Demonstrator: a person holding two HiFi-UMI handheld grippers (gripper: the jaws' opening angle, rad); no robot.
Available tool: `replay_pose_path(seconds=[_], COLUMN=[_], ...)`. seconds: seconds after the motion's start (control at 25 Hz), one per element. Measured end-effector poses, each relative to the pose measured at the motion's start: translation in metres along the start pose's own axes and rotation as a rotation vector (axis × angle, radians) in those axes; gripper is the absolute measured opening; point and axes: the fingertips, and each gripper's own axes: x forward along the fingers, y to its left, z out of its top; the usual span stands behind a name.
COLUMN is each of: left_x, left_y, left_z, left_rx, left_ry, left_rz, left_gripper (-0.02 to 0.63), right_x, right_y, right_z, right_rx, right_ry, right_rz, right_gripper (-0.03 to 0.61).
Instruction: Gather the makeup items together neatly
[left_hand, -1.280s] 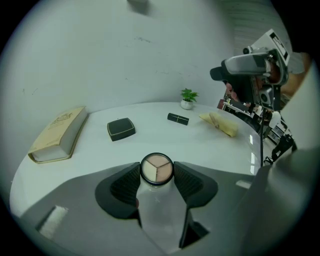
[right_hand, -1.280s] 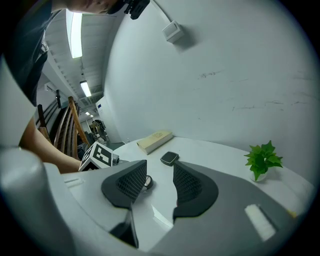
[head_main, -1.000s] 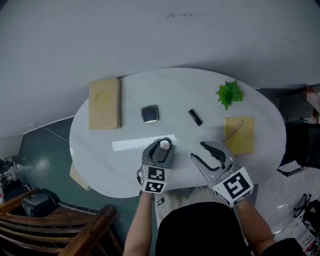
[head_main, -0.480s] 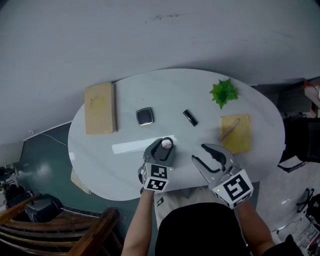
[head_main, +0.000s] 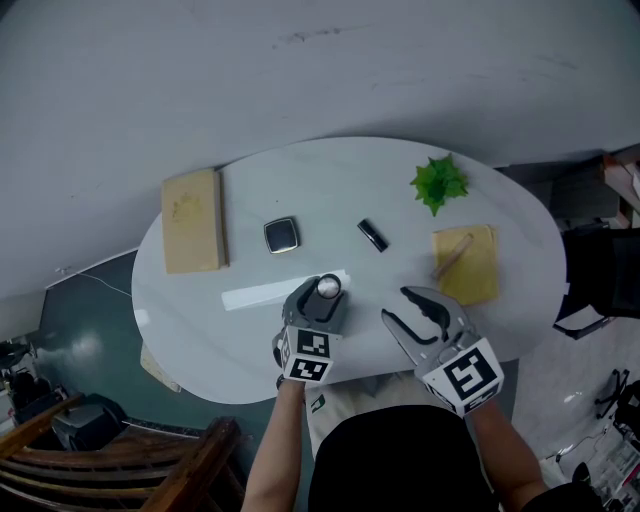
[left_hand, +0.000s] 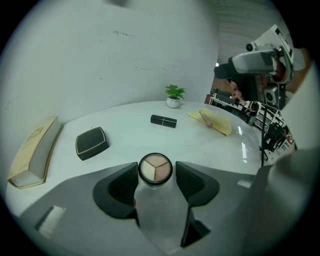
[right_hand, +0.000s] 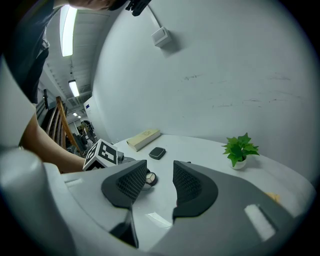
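Left gripper view: left gripper jaws, just opening, loosely flank the round eyeshadow pot; the compact lies beyond, far-left; right gripper jaws apart, empty.

Grey left gripper and right gripper, black ribbed pads, black-and-white marker cubes, black top

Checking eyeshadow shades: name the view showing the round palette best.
Left gripper view: round palette centred, three shades clear, between jaws that have just been opening. Head view: the palette small, pale. Right gripper view: partly behind a jaw.
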Motion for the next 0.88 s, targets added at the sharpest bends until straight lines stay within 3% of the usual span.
replay_pose_path(seconds=[0.32, 0.88], left_x=[-0.018, -0.067], left_y=[0.003, 0.006], left_z=[0.011, 0.045], left_rx=[-0.028, -0.050], left_ry=[-0.053, -0.160], left_rz=[0.025, 0.065], left_gripper=[0.235, 0.221], right_x=[0.011, 0.055], right_y=[-0.004, -0.049], right_z=[-0.002, -0.028], right_rx=[-0.014, -0.050], right_ry=[0.006, 0.156], right_rz=[-0.031, -0.182], right_gripper=[0.156, 0.156])
